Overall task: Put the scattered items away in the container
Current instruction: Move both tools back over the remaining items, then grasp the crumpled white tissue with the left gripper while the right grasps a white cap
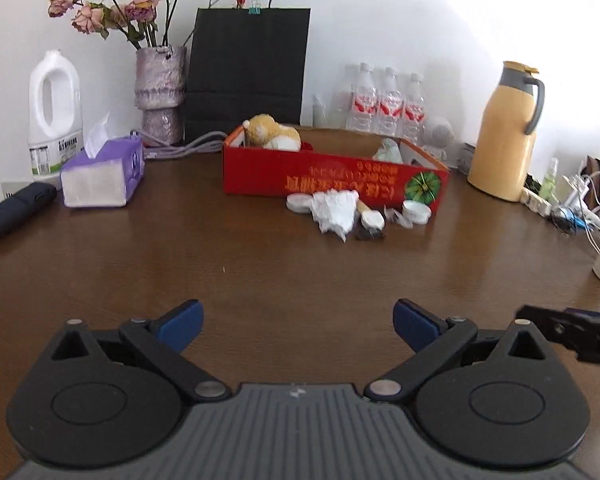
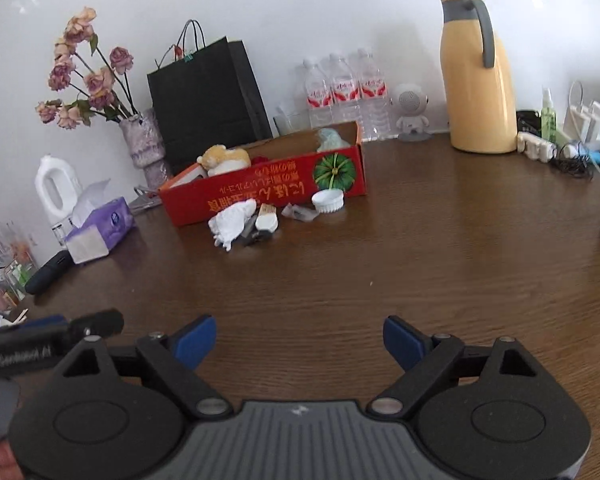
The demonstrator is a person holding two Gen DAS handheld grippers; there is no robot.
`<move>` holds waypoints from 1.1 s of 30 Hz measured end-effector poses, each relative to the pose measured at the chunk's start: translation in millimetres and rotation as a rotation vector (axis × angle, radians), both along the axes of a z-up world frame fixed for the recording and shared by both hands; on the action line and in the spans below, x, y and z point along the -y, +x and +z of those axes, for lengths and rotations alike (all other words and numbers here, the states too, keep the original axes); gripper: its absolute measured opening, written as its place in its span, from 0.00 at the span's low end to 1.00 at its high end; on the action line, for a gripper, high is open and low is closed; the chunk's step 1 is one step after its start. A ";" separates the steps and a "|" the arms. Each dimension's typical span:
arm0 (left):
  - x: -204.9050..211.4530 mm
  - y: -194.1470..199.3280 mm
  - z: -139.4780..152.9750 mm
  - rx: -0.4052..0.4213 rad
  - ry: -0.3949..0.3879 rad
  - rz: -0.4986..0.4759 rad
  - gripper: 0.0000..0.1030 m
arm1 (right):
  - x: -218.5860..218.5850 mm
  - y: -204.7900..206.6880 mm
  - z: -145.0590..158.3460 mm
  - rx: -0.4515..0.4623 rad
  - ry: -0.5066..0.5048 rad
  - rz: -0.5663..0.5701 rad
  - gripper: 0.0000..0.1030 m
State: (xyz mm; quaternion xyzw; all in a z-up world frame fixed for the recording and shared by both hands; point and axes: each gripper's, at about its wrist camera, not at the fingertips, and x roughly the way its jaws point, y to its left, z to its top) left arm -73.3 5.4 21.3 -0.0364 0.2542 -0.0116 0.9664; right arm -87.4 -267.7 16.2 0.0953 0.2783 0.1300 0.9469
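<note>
Both grippers low over bare tabletop (image 1: 260, 264), well short of the clutter. Left gripper (image 1: 298, 326) fingers wide, empty. Right gripper (image 2: 299, 342) fingers wide, empty. Red box (image 1: 332, 178) mid-table; tissue (image 1: 336, 210) and white lids (image 1: 416, 211) just before it.

Ahead of our grippers we see a dark wood-grain table (image 1: 260, 264) with a soft sheen and a printed red cardboard box (image 1: 332, 176) holding a fuzzy plush toy (image 1: 274, 134). Crumpled white paper (image 1: 336, 210) lies before it; farther back stand a matt black paper bag (image 1: 248, 68), clear plastic bottles (image 1: 384, 100) and a glossy yellow jug (image 1: 504, 136).
</note>
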 end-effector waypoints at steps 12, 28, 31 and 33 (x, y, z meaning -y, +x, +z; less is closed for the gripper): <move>46.8 173.0 -19.7 0.017 0.214 -0.167 0.53 | -21.0 28.1 13.1 -0.003 -0.047 0.029 0.86; -37.2 80.4 -2.4 -0.097 -0.023 -0.127 0.14 | -58.5 144.8 12.1 -0.009 -0.132 0.136 0.51; -28.9 78.4 -9.3 -0.110 0.025 -0.183 0.22 | -78.8 181.7 5.7 -0.037 -0.156 0.137 0.46; -22.6 76.0 -10.6 -0.087 0.064 -0.218 0.52 | -90.4 196.0 0.6 -0.047 -0.181 0.141 0.45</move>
